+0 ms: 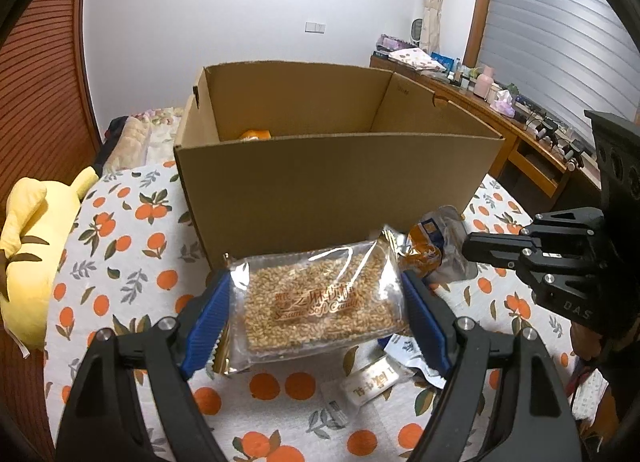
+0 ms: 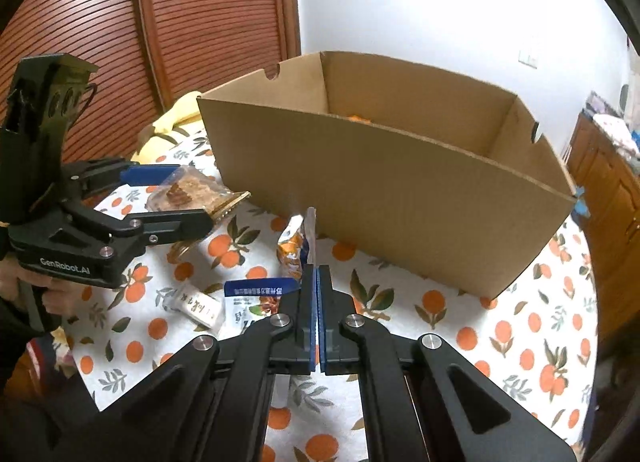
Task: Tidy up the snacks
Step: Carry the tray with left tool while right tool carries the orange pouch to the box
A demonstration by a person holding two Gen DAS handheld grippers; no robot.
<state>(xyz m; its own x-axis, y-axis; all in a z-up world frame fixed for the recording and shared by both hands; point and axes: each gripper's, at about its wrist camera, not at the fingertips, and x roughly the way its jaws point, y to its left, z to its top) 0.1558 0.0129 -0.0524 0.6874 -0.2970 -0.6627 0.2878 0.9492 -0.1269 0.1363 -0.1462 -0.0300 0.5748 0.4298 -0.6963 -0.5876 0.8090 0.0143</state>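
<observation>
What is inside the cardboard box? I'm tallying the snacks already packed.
Over the near wall of the cardboard box, only part of one orange item shows, at the back left on the floor. That wall hides the rest of the floor, so more may be there.

The cardboard box is made of matt brown corrugated board, raw along its cut rim. The sesame candy packet is wrapped in glossy clear film with a gold foil edge, through which a rough, grainy slab is seen. The tablecloth is matt printed cloth. The left gripper is built of matt black plastic with bright metal pins and ribbed blue pads. The orange snack packet is shiny plastic film. The slatted doors are of reddish wood.
</observation>
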